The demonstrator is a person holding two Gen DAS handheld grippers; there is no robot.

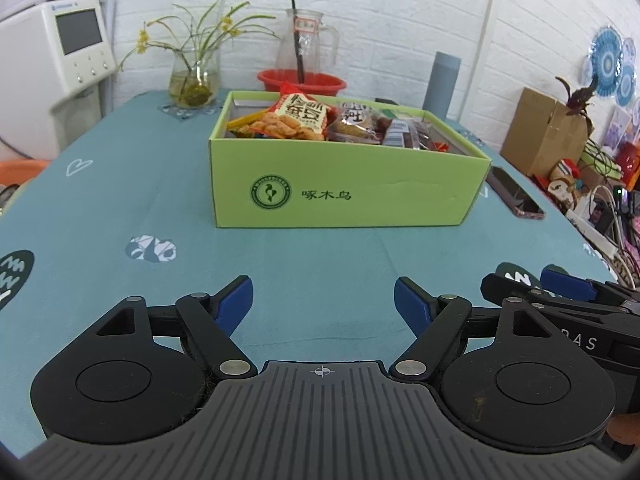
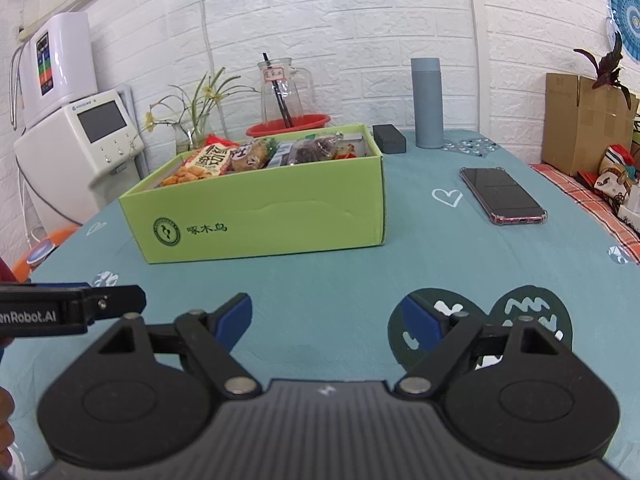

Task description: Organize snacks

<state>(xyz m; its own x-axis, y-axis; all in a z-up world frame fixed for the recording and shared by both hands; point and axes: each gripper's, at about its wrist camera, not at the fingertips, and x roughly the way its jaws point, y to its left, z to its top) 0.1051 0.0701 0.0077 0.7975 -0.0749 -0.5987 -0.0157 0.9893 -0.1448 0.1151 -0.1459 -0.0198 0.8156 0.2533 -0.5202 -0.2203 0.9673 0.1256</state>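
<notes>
Sitting on the teal-clothed bench (image 1: 120,208), the light green cardboard box (image 1: 344,188) holds crinkly plastic snack packets (image 1: 300,116), piled against its far-left corner. They look light, soft and slippery, with crushable contents, best pinched by a sealed edge. Short of the box's near wall, the left tool (image 1: 323,300) and right tool (image 2: 326,320) both hover open, gripping nothing.

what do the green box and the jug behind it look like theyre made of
Green box: matte cardboard, going by its crisp folded edges, printed logo and a slight dent line on the front. Jug: clear glass or perhaps hard plastic, see-through with glossy highlights and a paper label.
</notes>
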